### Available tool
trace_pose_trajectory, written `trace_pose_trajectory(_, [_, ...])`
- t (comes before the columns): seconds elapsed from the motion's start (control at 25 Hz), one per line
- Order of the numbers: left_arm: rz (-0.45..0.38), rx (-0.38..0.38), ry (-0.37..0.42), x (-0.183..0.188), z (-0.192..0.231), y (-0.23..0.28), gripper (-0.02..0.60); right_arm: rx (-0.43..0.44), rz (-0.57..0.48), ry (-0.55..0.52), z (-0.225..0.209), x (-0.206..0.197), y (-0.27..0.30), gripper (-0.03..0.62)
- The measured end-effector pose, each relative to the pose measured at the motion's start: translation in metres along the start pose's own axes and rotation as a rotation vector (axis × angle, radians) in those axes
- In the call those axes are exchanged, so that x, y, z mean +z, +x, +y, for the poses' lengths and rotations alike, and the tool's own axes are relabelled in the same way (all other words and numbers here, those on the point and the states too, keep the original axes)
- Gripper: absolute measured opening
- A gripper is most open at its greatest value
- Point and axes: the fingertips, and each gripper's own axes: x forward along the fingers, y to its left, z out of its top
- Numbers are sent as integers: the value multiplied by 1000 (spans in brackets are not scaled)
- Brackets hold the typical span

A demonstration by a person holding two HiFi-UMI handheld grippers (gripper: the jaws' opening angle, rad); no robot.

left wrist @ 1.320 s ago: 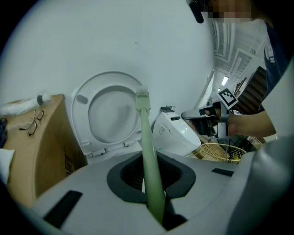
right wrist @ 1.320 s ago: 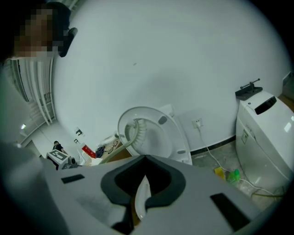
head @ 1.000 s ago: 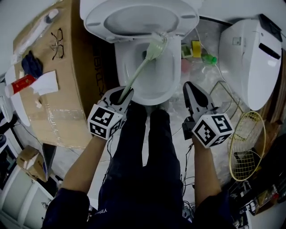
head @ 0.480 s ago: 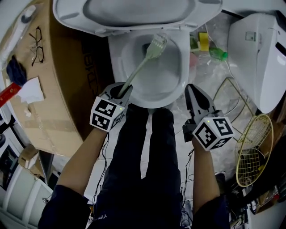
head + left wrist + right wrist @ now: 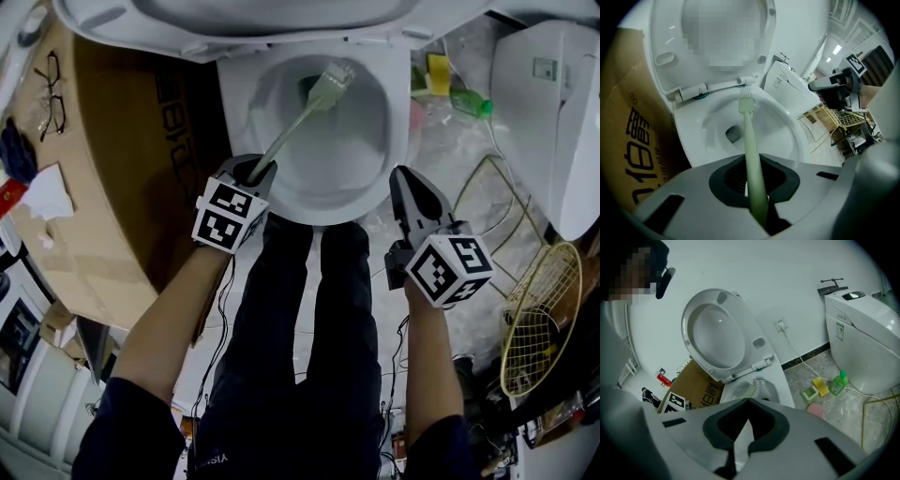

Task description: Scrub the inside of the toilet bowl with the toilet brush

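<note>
1. A makeshift test room rather than a home bathroom: an open toilet (image 5: 242, 112) stands near a second toilet (image 5: 553, 112) on a marbled floor (image 5: 441, 159).
2. A large cardboard box (image 5: 103, 187) stands just beside the bowl.
3. A green bottle (image 5: 469, 101) and a yellow wire basket (image 5: 534, 319) lie on the floor; a cord (image 5: 794, 352) hangs from a wall socket (image 5: 780, 324).

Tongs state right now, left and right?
Left tongs: closed on the toilet brush handle.
Right tongs: closed, holding nothing.
</note>
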Motion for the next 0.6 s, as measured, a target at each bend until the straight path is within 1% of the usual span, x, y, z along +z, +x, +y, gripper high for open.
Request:
trace_pose_trajectory(0.12, [48, 26, 35, -2, 6, 10, 52, -1, 9, 4, -4, -6, 3, 5])
trace_pose_trajectory(0.32, [147, 58, 120, -3, 10, 25, 52, -3, 24, 12, -10, -14, 1, 5])
trace_pose_trajectory(0.44, [202, 61, 151, -7, 11, 33, 52, -3, 27, 14, -12, -15, -2, 5])
trace_pose_trajectory(0.6, [243, 68, 170, -7, 10, 44, 52, -4, 26, 18, -20, -16, -3, 5])
